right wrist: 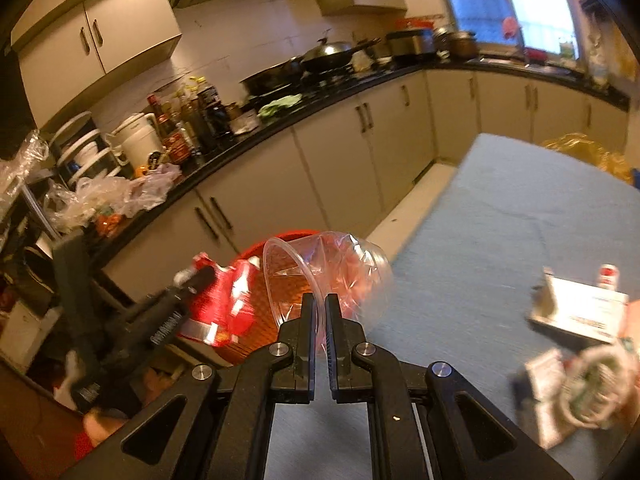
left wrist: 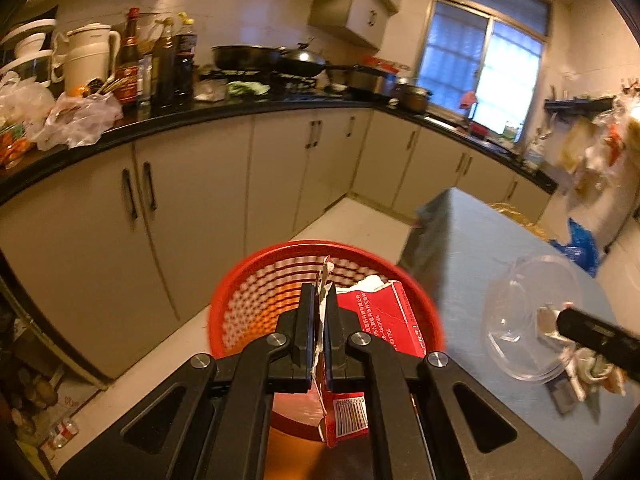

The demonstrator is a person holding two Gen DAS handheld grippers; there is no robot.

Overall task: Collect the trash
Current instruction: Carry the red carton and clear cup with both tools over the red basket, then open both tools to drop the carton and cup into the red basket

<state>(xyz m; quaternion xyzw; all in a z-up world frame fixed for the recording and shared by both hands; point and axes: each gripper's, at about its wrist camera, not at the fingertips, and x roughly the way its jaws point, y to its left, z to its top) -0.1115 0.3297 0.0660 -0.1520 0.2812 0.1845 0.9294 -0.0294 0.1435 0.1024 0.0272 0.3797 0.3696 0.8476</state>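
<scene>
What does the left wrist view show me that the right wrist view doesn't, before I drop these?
Left wrist only: the barcode on the red carton, and the bin's mesh inside wall.

Right wrist only: leftover cartons and wrappers on the blue-grey table.

Both: the red bin, the left claw shut on the red carton over it, and the right claw shut on the clear plastic bowl.
</scene>
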